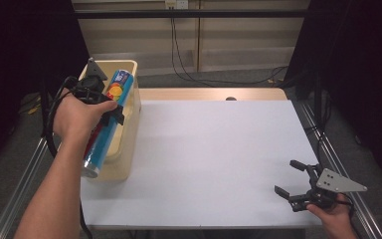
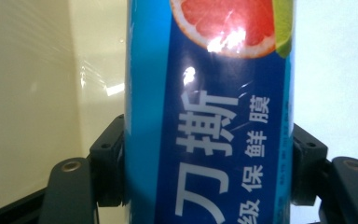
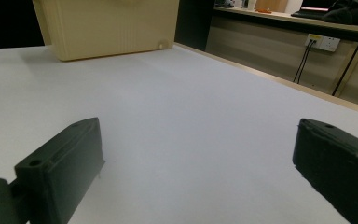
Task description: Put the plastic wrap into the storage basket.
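Blue box clamped over the bin

Left gripper grips the blue box, its lower end hiding the bin floor; right gripper gapes.

Blue tube — pink grapefruit print; cream bin.

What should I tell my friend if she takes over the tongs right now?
Left tongs: shut on the long blue cling-film tube with the grapefruit picture, holding it slanted over the cream plastic bin at the table's left edge.
Right tongs: open, holding nothing, low over the white tabletop near the right corner.
Done: tube gripped.
Left: whether it goes in or comes out of the bin can't be told.
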Action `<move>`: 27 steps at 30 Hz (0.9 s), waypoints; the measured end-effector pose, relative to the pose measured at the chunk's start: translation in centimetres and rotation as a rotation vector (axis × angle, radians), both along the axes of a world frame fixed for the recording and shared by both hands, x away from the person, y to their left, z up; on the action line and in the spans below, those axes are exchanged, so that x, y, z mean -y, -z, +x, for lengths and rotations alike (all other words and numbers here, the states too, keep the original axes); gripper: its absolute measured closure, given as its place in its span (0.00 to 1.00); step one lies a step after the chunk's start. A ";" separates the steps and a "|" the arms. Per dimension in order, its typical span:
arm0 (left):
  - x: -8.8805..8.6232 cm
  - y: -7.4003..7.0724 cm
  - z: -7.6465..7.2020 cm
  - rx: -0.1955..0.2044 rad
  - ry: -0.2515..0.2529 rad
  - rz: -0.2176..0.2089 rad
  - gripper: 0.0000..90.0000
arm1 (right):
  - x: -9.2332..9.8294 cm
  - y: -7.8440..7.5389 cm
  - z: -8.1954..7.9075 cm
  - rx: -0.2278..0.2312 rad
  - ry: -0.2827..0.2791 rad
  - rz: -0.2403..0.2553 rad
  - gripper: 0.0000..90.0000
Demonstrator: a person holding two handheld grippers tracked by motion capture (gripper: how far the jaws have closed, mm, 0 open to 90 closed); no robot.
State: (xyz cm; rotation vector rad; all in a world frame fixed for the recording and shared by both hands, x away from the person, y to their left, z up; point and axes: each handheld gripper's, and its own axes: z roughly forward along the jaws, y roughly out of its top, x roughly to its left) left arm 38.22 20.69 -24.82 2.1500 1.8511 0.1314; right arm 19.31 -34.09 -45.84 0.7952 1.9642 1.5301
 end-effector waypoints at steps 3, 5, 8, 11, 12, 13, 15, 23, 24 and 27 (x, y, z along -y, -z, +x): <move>-0.4 0.2 0.1 0.001 -0.009 0.003 0.36 | 0.0 0.0 -0.1 0.003 0.001 -0.004 0.01; -0.6 0.4 0.1 0.001 -0.016 0.005 0.36 | -0.1 0.0 -0.1 0.002 -0.001 -0.005 0.01; -1.0 0.7 0.1 -0.003 -0.025 0.008 0.36 | -0.1 0.0 -0.1 0.002 -0.002 -0.007 0.01; -1.3 1.1 0.1 -0.005 -0.031 0.013 0.36 | -0.1 -0.1 -0.1 0.001 -0.001 -0.002 0.01; -1.4 1.2 0.1 -0.009 -0.035 0.013 0.36 | -0.1 -0.1 -0.1 0.002 -0.001 -0.003 0.01; -1.4 1.4 0.1 -0.006 -0.044 0.010 0.36 | -0.1 -0.1 -0.1 0.004 -0.002 -0.006 0.01; -1.4 1.7 0.1 -0.010 -0.036 0.009 0.36 | -0.1 0.0 -0.1 0.003 0.000 -0.008 0.01; -1.5 2.5 0.2 -0.028 -0.050 -0.006 0.36 | -0.1 0.0 -0.1 0.004 -0.004 -0.009 0.01; -1.5 2.6 0.2 -0.028 -0.061 -0.006 0.36 | -0.1 -0.1 -0.1 0.003 -0.003 -0.009 0.01; -1.6 2.7 0.2 -0.035 -0.057 0.001 0.36 | -0.1 -0.1 -0.1 0.007 -0.002 -0.006 0.01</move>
